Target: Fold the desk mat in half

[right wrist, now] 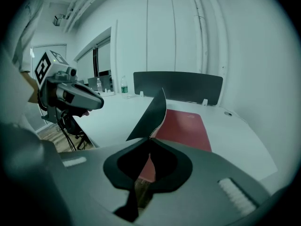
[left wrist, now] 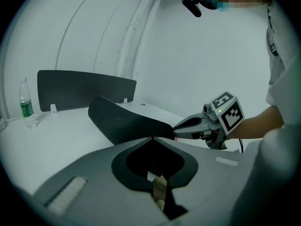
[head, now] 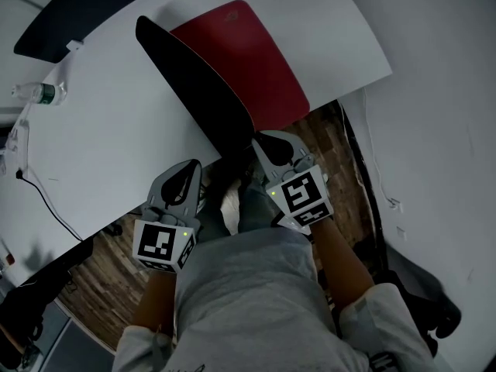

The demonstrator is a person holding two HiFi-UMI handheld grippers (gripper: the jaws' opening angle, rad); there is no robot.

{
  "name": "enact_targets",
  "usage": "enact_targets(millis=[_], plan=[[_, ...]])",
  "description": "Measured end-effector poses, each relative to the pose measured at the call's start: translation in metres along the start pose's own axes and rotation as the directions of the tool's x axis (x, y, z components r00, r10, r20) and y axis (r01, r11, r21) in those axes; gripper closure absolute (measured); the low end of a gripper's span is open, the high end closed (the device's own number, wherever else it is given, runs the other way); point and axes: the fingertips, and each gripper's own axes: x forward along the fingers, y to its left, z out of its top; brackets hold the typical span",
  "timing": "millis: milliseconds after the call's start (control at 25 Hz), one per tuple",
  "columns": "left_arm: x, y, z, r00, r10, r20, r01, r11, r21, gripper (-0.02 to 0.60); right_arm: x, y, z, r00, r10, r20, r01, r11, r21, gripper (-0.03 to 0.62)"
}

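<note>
Two grippers: the left gripper (left wrist: 150, 138) and the right gripper (right wrist: 149, 137) are side by side at the near edge of the table (head: 108, 146).
Desk mat: the desk mat (head: 260, 60) lies toward the right end of the table. One half rests flat with its red face up. The other half stands off the table as a flap (head: 194, 84) showing its black underside.
Right jaws: clenched on the near end of the flap's free edge, holding it upright.
Left jaws: pressed together, with no mat seen between them. The flap shows just past their tips in the left gripper view. In the head view this gripper sits a little to the left of the flap, so I judge it empty.
Step in hand: mid-fold. The raised half is about upright and not yet laid over the red half.
Next move: carry the gripped edge over the top and down onto the red half's outer long edge. Only one end seems held, so the far end may sag or lag. Line up the edges before letting go.
Nearby: a water bottle (head: 39, 93) and a cable (head: 46, 200) lie well apart at the left, out of the fold's way.
</note>
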Motion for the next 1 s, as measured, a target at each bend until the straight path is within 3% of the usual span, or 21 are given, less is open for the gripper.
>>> enact_targets(millis=[560, 1000], plan=[[0.043, -0.026, 0.001, 1.0, 0.014, -0.017, -0.014, 1.0, -0.004, 0.563, -0.013, -0.082, -0.047, 0.996, -0.06, -0.06, 0.064, 0.995, 0.075, 0.575], [0.065, -0.045, 0.004, 0.999, 0.024, -0.04, -0.024, 1.0, 0.004, 0.562, -0.019, -0.12, -0.074, 0.993, -0.08, -0.086, 0.089, 0.99, 0.107, 0.574]])
